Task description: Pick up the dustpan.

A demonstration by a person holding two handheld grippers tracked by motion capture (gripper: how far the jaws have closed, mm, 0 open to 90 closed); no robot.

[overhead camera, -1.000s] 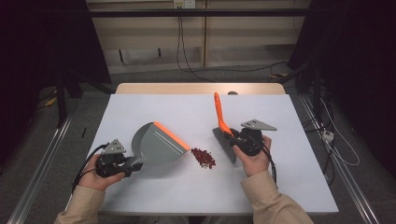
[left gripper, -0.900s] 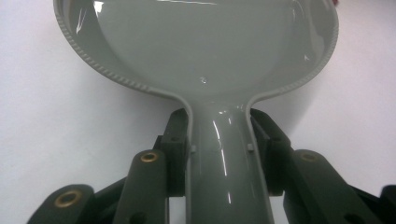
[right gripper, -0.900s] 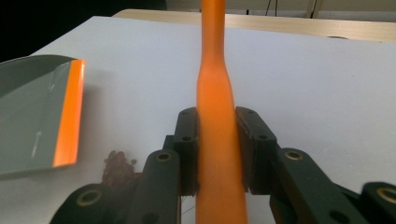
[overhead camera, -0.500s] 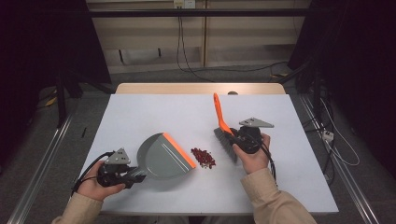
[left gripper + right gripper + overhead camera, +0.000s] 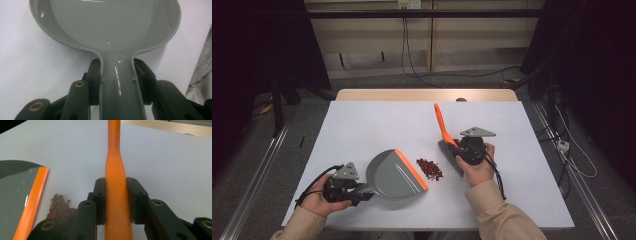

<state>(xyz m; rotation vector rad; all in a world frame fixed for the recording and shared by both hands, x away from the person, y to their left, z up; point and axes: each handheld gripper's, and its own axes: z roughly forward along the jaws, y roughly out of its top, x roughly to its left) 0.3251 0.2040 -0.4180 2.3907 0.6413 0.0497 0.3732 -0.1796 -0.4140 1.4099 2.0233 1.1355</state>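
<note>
Dustpan (image 5: 394, 172) sits near-left on the table (image 5: 362, 125), its handle clamped in the left gripper (image 5: 357, 192); red bits (image 5: 430, 168) lie just right of its orange lip, and the right gripper (image 5: 460, 150) squeezes the brush (image 5: 443, 125) handle

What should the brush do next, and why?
Probably sweep the brush left, pushing the red bits onto the dustpan. The pile lies between the bristles and the pan's orange lip, and each tool already grips its handle.
</note>
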